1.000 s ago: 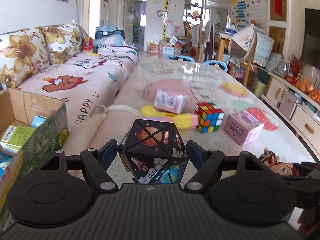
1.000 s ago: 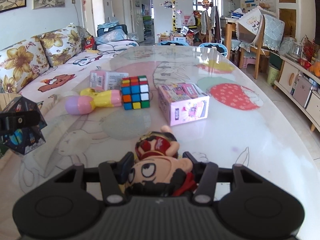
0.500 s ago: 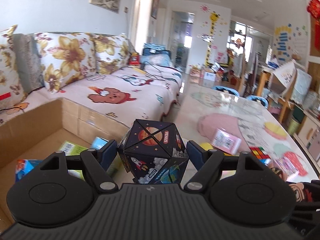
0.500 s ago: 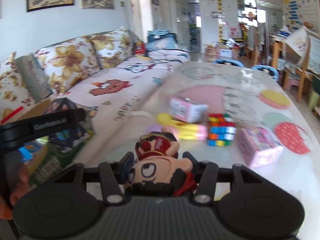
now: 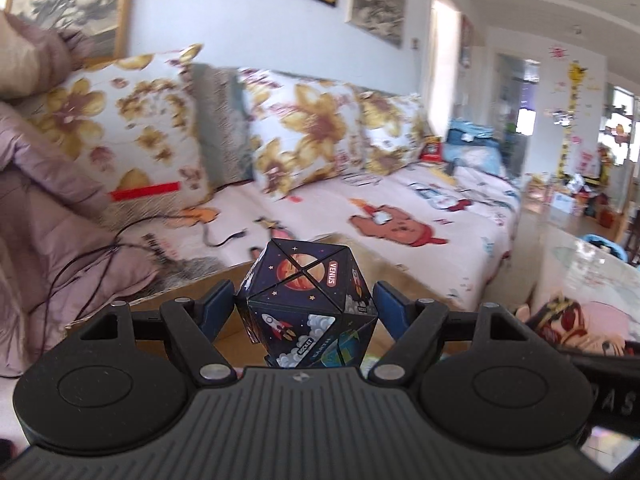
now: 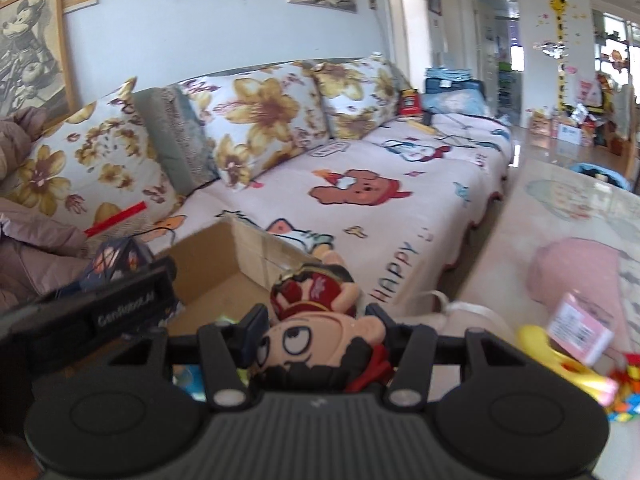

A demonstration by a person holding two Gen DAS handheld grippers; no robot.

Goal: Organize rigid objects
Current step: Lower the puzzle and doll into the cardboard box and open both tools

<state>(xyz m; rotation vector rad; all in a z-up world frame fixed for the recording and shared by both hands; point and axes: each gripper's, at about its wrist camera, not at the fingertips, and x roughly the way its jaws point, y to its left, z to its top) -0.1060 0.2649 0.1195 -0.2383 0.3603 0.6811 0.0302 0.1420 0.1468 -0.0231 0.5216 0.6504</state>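
My left gripper (image 5: 306, 304) is shut on a dark space-themed puzzle cube (image 5: 306, 300) printed with planets and rockets, held above an open cardboard box (image 5: 200, 292). My right gripper (image 6: 314, 322) is shut on a cartoon doll figure (image 6: 316, 320) with a red cap, held over the same box (image 6: 240, 256). The left gripper and its cube also show at the left of the right wrist view (image 6: 116, 264). The doll also shows at the right edge of the left wrist view (image 5: 560, 320).
A sofa with floral pillows (image 6: 256, 120) and a pink cartoon cover (image 6: 360, 208) runs behind the box. A glass-topped table (image 6: 568, 208) at right holds a pink box (image 6: 580, 330), a yellow toy (image 6: 560, 364) and a colour cube (image 6: 628, 400). A padded jacket (image 5: 44, 220) lies at left.
Both grippers swung left, away from the table and toward the sofa and cardboard box, each still holding its object. The table objects have slid to the right edge of view.
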